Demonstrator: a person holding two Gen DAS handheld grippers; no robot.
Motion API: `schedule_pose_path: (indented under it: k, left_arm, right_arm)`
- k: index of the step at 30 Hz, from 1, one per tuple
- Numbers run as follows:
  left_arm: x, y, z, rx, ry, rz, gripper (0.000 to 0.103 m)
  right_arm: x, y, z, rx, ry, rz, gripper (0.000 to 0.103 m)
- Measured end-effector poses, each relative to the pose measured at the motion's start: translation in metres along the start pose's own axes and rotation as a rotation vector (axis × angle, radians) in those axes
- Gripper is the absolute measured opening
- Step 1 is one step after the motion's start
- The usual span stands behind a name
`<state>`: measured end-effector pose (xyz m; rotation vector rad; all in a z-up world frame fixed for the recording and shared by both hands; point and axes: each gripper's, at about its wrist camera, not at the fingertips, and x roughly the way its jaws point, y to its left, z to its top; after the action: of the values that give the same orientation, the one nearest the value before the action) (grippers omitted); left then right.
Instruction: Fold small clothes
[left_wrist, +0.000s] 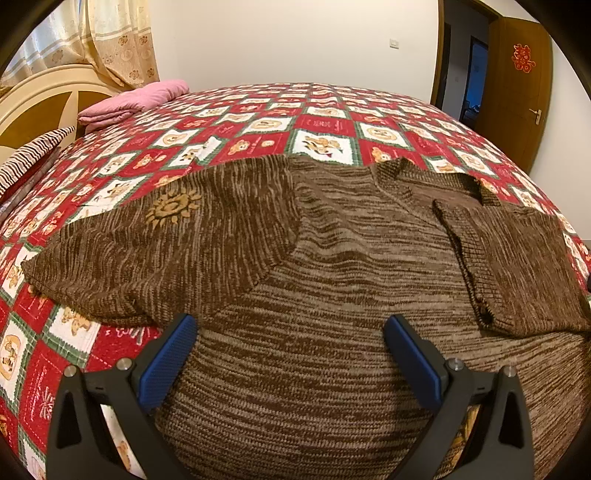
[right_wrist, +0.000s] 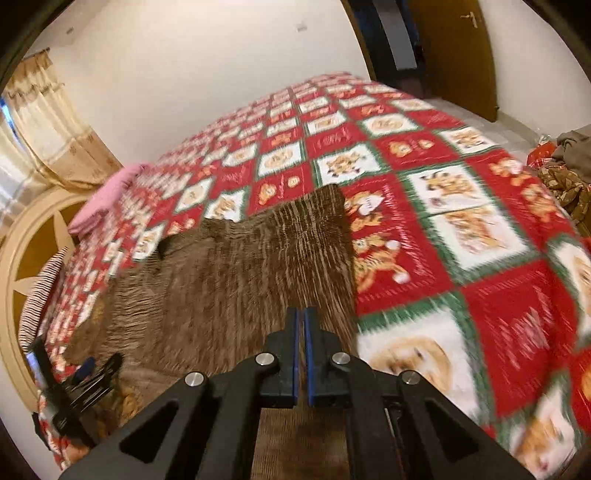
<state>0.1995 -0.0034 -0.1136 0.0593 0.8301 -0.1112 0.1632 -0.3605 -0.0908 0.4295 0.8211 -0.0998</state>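
A brown knitted sweater (left_wrist: 332, 258) lies flat on the bed, its left sleeve (left_wrist: 166, 236) with a yellow sun patch folded across the chest and its right sleeve (left_wrist: 509, 266) folded in. My left gripper (left_wrist: 290, 332) is open and empty, low over the sweater's lower body. In the blurred right wrist view the sweater (right_wrist: 240, 280) spreads to the left, and my right gripper (right_wrist: 301, 325) has its jaws nearly together over the sweater's right edge; whether cloth is pinched between the blue pads (right_wrist: 293, 354) is unclear. The left gripper (right_wrist: 88, 369) shows at lower left.
A red, white and green patchwork bedspread (left_wrist: 325, 125) covers the bed. A folded pink cloth (left_wrist: 129, 99) and a striped pillow (left_wrist: 29, 158) lie by the headboard at far left. A pile of clothes (right_wrist: 569, 173) sits off the bed at right. A brown door (left_wrist: 517, 85) stands behind.
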Motion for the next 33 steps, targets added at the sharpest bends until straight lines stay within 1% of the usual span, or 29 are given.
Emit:
schedule_pose_path:
  k: [1, 2, 3, 4, 5, 6, 7, 9, 10, 11, 12, 14, 15, 16, 17, 19, 21, 23, 24, 25, 27, 28, 30, 32, 33]
  left_arm:
    - [0.000, 0.000, 0.000, 0.001, 0.000, 0.000, 0.103]
    - [0.000, 0.000, 0.000, 0.000, 0.000, 0.000, 0.103]
    - [0.000, 0.000, 0.000, 0.001, 0.001, -0.001, 0.103]
    - [0.000, 0.000, 0.000, 0.001, 0.001, 0.000, 0.103]
    - [0.000, 0.000, 0.000, 0.001, 0.000, 0.000, 0.103]
    - [0.000, 0.000, 0.000, 0.001, 0.000, -0.001, 0.103]
    - [0.000, 0.000, 0.000, 0.000, 0.000, -0.001, 0.103]
    - [0.000, 0.000, 0.000, 0.000, -0.001, -0.002, 0.103]
    - [0.000, -0.001, 0.000, 0.001, 0.000, -0.001, 0.103]
    - [0.000, 0.000, 0.000, 0.001, 0.000, -0.002, 0.103]
    - [0.000, -0.001, 0.000, 0.002, 0.000, -0.001, 0.103]
    - [0.000, -0.001, 0.000, 0.005, 0.003, 0.004, 0.103]
    - [0.000, -0.001, 0.000, 0.006, 0.006, 0.006, 0.103]
    - [0.000, -0.001, 0.000, 0.008, 0.008, 0.007, 0.103]
    - [0.000, -0.001, 0.000, 0.012, 0.014, 0.009, 0.103]
    - [-0.005, 0.001, -0.002, 0.032, 0.031, -0.009, 0.103]
    - [-0.014, 0.008, -0.004, 0.028, 0.039, -0.019, 0.103]
    - [-0.030, 0.036, -0.007, -0.054, 0.018, 0.019, 0.103]
    - [-0.035, 0.046, -0.006, -0.087, 0.009, 0.029, 0.103]
    - [-0.041, 0.065, -0.004, -0.139, -0.009, 0.041, 0.103]
    - [-0.047, 0.105, 0.002, -0.252, -0.031, 0.097, 0.103]
    - [-0.046, 0.134, 0.008, -0.333, -0.030, 0.148, 0.103]
    - [-0.042, 0.170, 0.015, -0.440, -0.039, 0.191, 0.101]
    - [-0.036, 0.195, 0.021, -0.505, -0.046, 0.200, 0.094]
    - [-0.031, 0.202, 0.025, -0.522, -0.038, 0.191, 0.093]
  right_arm:
    - [0.009, 0.004, 0.001, -0.013, 0.005, 0.013, 0.003]
    - [0.018, 0.010, -0.001, -0.054, 0.019, 0.004, 0.003]
    - [0.023, 0.011, -0.004, -0.085, 0.031, -0.045, 0.002]
    - [0.031, 0.008, -0.009, -0.114, 0.041, -0.132, 0.000]
    - [0.035, 0.004, -0.012, -0.115, 0.016, -0.149, 0.000]
    - [0.034, -0.004, -0.012, -0.080, 0.006, -0.123, 0.000]
    - [0.033, -0.005, -0.011, -0.066, 0.009, -0.120, 0.000]
    - [0.033, 0.012, -0.008, -0.159, 0.009, -0.245, 0.000]
    - [0.031, 0.024, -0.008, -0.208, -0.006, -0.338, 0.000]
    - [0.025, 0.030, -0.009, -0.214, -0.024, -0.374, 0.000]
    - [0.013, 0.038, -0.012, -0.206, -0.061, -0.352, 0.000]
    - [-0.004, 0.056, -0.022, -0.229, -0.105, -0.238, 0.000]
    - [-0.006, 0.063, -0.028, -0.248, -0.108, -0.229, 0.002]
    - [-0.006, 0.068, -0.036, -0.265, -0.106, -0.220, 0.002]
    - [0.000, 0.072, -0.045, -0.278, -0.088, -0.212, 0.002]
    - [0.017, 0.067, -0.058, -0.286, -0.033, -0.226, 0.002]
    - [0.015, 0.067, -0.065, -0.288, -0.066, -0.223, 0.002]
    - [0.014, 0.069, -0.066, -0.293, -0.058, -0.229, 0.003]
    - [0.014, 0.067, -0.066, -0.291, -0.058, -0.225, 0.003]
    - [0.013, 0.066, -0.066, -0.283, -0.061, -0.215, 0.003]
    - [0.012, 0.059, -0.064, -0.256, -0.064, -0.183, 0.003]
    - [0.011, 0.057, -0.065, -0.246, -0.066, -0.169, 0.003]
    - [0.009, 0.051, -0.064, -0.215, -0.069, -0.133, 0.003]
    - [0.011, 0.049, -0.063, -0.198, -0.068, -0.111, 0.003]
    - [0.012, 0.048, -0.063, -0.194, -0.069, -0.106, 0.003]
